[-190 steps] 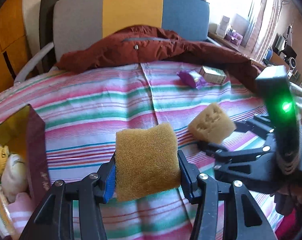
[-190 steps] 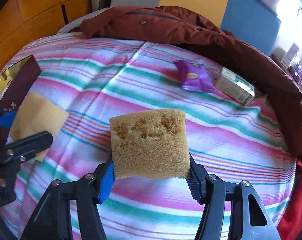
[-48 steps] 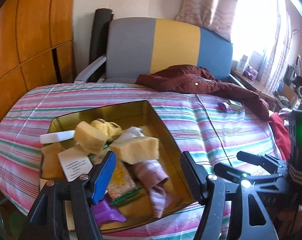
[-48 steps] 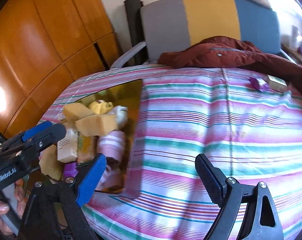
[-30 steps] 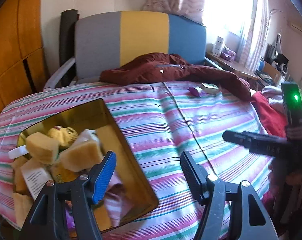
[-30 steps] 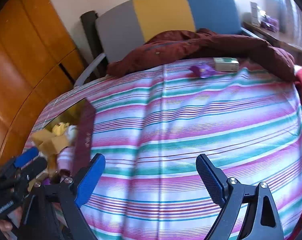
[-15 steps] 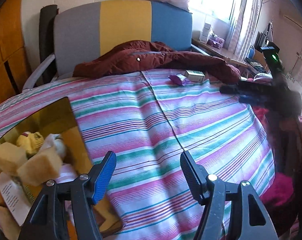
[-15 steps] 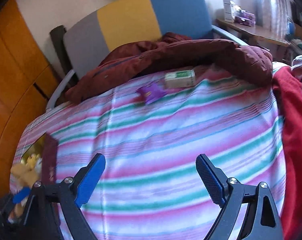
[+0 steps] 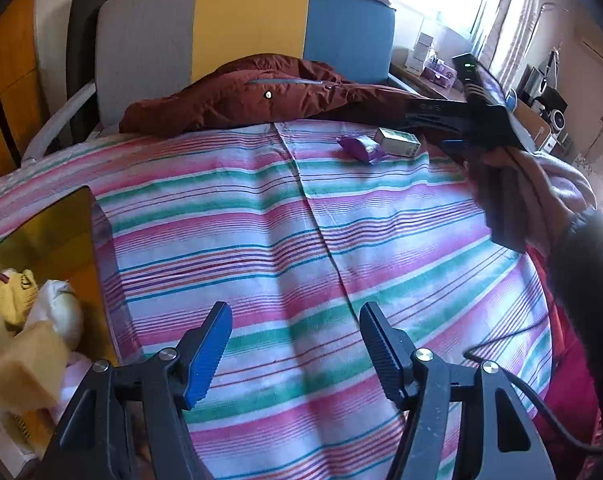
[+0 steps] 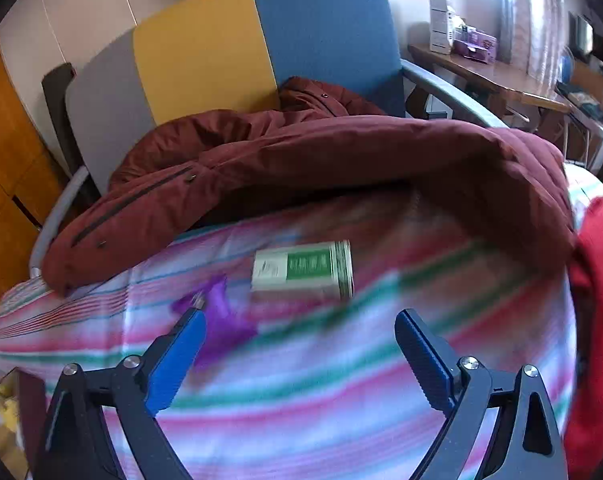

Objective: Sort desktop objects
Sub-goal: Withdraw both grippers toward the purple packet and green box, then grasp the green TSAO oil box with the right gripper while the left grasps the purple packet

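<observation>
A green-and-white small box (image 10: 303,270) and a purple packet (image 10: 221,322) lie on the striped cloth (image 10: 341,400), just beyond my right gripper (image 10: 297,354), which is open and empty. In the left wrist view the same box (image 9: 397,142) and packet (image 9: 361,149) lie at the far side, with the right gripper's body (image 9: 457,120) above them. My left gripper (image 9: 295,344) is open and empty over the cloth (image 9: 281,240). The gold box (image 9: 57,236) at the left holds sponges (image 9: 25,364) and other items.
A dark red jacket (image 10: 301,160) lies along the far edge, draped from a grey, yellow and blue chair (image 9: 241,28). Red cloth (image 10: 597,320) lies at the right edge. A wooden desk (image 10: 501,76) with clutter stands beyond.
Both sponges were dropped into the gold box and both grippers opened. My right gripper has moved far across to the box and purple packet. My left gripper has swung right, away from the gold box.
</observation>
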`<state>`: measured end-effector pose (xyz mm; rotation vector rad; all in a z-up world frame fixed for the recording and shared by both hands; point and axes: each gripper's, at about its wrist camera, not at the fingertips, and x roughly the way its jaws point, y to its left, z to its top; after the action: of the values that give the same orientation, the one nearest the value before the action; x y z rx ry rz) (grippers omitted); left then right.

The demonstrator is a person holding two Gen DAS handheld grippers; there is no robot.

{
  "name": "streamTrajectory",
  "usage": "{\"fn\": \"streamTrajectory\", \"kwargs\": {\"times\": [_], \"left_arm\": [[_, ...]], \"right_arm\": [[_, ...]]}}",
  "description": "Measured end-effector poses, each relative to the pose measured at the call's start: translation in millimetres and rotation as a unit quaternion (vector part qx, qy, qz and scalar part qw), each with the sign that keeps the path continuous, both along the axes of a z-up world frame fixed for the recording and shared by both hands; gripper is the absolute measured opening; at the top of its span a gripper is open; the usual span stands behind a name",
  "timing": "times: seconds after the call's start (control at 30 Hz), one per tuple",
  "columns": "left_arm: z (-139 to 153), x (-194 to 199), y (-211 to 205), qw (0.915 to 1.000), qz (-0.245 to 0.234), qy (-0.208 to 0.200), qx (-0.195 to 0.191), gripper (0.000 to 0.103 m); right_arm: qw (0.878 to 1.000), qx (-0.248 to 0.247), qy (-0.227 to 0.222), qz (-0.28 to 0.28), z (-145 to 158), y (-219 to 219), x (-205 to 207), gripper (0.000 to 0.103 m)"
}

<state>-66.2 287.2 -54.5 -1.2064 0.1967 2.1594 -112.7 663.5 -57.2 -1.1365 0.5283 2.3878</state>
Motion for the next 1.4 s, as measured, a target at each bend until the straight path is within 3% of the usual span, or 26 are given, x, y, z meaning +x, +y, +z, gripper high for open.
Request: {"fn": "streamTrajectory", "kwargs": {"times": [0.3,0.33,0.4,0.77,1.07,1.23,1.4], "left_arm": [[-11.0,-13.9,7.5,0.9997,0.008,-0.021,-0.004,0.067],[-11.6,-14.4,8.6,0.9997,0.007,-0.023,-0.004,0.067],[-12.0,-15.7,10.7,0.9996,0.007,-0.026,-0.006,0.066],[1.0,-34.7,39.7,0.9976,0.016,-0.062,0.025,0.066],[7.5,-54.7,95.2,0.9987,-0.009,-0.048,0.016,0.066],[4.4,-78.1,125.4,0.9941,-0.009,-0.101,0.039,0.066],[1.6,-99.5,157.5,0.9931,0.005,-0.111,0.036,0.063]], "right_arm": [[0.998,0.023,-0.052,0.024,-23.7,11.0,-43.8,0.102],[0.997,0.029,-0.064,0.023,-26.7,10.6,-45.5,0.099],[0.996,0.036,-0.08,0.029,-31.7,10.9,-47.3,0.071],[0.995,0.019,-0.064,0.069,-19.3,-0.2,5.9,0.072],[0.993,0.051,-0.071,0.077,-17.1,-4.6,64.2,0.072],[0.996,0.037,-0.053,0.056,-13.5,9.8,74.4,0.072],[0.998,0.036,-0.023,0.049,1.7,17.7,81.4,0.072]]}}
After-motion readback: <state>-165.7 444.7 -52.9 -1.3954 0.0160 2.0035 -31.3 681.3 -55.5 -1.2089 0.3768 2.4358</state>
